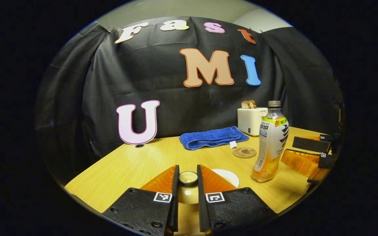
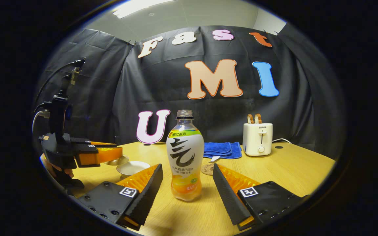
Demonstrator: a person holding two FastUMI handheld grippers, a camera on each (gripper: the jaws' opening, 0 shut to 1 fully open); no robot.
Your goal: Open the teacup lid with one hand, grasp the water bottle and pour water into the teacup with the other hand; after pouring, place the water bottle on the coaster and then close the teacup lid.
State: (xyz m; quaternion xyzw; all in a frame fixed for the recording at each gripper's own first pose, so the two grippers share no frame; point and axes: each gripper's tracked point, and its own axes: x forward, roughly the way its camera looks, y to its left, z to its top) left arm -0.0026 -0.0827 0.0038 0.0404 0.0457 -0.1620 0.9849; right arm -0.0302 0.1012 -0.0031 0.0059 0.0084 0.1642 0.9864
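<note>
The left tongs (image 1: 188,178) clamp the lid (image 1: 188,177), raised beside the teacup (image 2: 132,167) at lower left. The right tongs (image 2: 187,182) stand apart around the bottle (image 2: 185,155); a careless closing could tip it, uncapped.

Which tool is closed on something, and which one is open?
The left tool is closed on the knob of the teacup lid. The right tool is open, its fingers apart on either side of the water bottle, not touching it.
</note>
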